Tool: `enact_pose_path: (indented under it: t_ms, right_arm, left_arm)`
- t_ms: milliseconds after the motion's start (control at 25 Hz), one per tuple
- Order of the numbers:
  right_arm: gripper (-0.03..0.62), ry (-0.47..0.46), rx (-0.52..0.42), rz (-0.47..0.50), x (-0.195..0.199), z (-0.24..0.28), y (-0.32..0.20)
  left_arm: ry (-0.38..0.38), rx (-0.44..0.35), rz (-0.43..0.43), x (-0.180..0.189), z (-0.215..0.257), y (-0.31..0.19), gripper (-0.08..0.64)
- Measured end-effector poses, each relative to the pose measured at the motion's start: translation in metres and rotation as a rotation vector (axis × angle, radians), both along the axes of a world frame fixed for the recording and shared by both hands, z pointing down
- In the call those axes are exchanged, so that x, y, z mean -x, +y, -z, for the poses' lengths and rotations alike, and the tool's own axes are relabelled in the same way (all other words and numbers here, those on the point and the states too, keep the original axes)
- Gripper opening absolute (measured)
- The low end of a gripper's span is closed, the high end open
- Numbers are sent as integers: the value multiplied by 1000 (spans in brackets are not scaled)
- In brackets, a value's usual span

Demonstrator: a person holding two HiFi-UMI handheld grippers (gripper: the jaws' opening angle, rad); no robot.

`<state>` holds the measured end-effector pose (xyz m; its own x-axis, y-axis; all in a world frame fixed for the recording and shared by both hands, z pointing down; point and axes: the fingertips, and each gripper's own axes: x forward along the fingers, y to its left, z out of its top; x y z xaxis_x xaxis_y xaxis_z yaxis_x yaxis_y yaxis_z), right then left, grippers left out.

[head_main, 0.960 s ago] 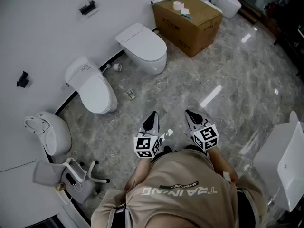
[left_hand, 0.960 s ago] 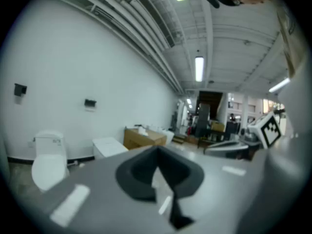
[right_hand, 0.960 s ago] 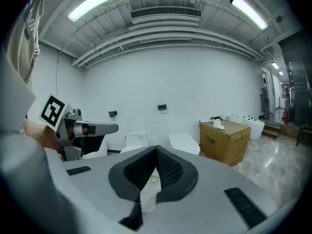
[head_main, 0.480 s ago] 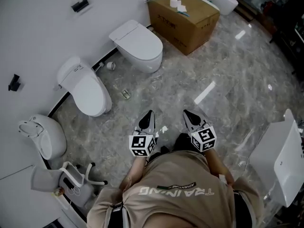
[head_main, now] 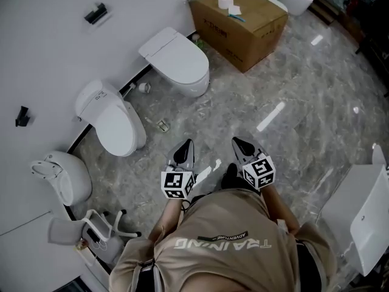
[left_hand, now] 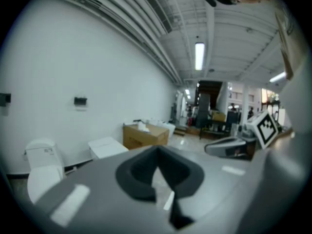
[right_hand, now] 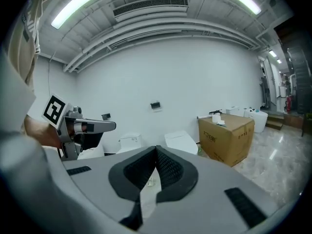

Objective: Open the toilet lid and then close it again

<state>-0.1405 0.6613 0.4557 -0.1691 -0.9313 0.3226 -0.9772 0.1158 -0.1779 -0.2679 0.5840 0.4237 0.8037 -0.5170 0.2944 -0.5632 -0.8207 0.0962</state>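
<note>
Both claws are pressed together and empty. The left claw (head_main: 185,146) and right claw (head_main: 237,143) hang close to the person's chest, well apart from any toilet. The nearest toilet (head_main: 115,121) sits at ten o'clock, lid shut, with a second toilet (head_main: 180,59) at eleven. Likely risks are approaching the wrong bowl, or an unspread claw skidding off the smooth lid and letting it slam. A small floor fitting (head_main: 162,125) lies on the way.
</note>
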Motion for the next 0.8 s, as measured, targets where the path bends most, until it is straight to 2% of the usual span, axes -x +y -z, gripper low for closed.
enact_pose_path:
  t_ms: [200,360,520,800]
  right_arm:
    - [14,24,6,46,-40,-7,-34]
    - [14,81,48,90,-61,-25,-50]
    - [14,32,72,87,-76,-30,-64]
    - [14,-6,146,107,-85,-56,-123]
  left_arm:
    - [-67,-18,13,-40,-7,-25,2]
    - [-69,10,6,-70,-17,-34,2]
    - [-81,48,4,-84,-23,-46,2]
    - [-94,123,4,-92,-53,-101,2]
